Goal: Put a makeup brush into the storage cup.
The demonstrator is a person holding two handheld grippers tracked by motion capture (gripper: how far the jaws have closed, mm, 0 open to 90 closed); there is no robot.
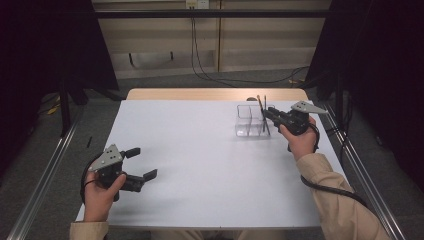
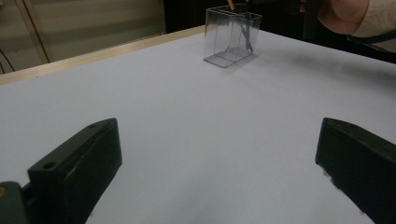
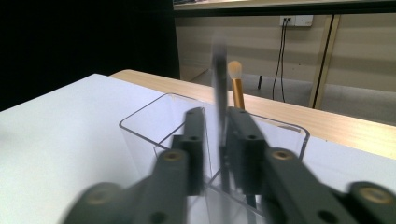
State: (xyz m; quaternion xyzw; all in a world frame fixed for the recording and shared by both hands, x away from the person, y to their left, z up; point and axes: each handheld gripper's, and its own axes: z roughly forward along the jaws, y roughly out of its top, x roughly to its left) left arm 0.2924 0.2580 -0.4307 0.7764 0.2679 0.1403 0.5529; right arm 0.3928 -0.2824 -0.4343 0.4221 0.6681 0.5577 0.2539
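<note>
Right gripper point(image 3: 215, 154): over the holder, jaws slightly apart around a dark brush point(image 3: 219, 88), gap visible on both sides, not pressing.
Dark brush: upright in the holder point(image 1: 251, 120), near the table's point(image 1: 200, 165) far right corner.
Gold brush point(image 3: 236, 86): upright in the holder, just behind.
Left gripper point(image 1: 141, 163): near left edge, jaws wide apart, nothing between them.

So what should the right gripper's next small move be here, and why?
Probably draw the right gripper up and back from the clear organizer. Its jaws stand slightly apart around the dark brush, which already stands in a compartment beside the gold-handled brush.
</note>
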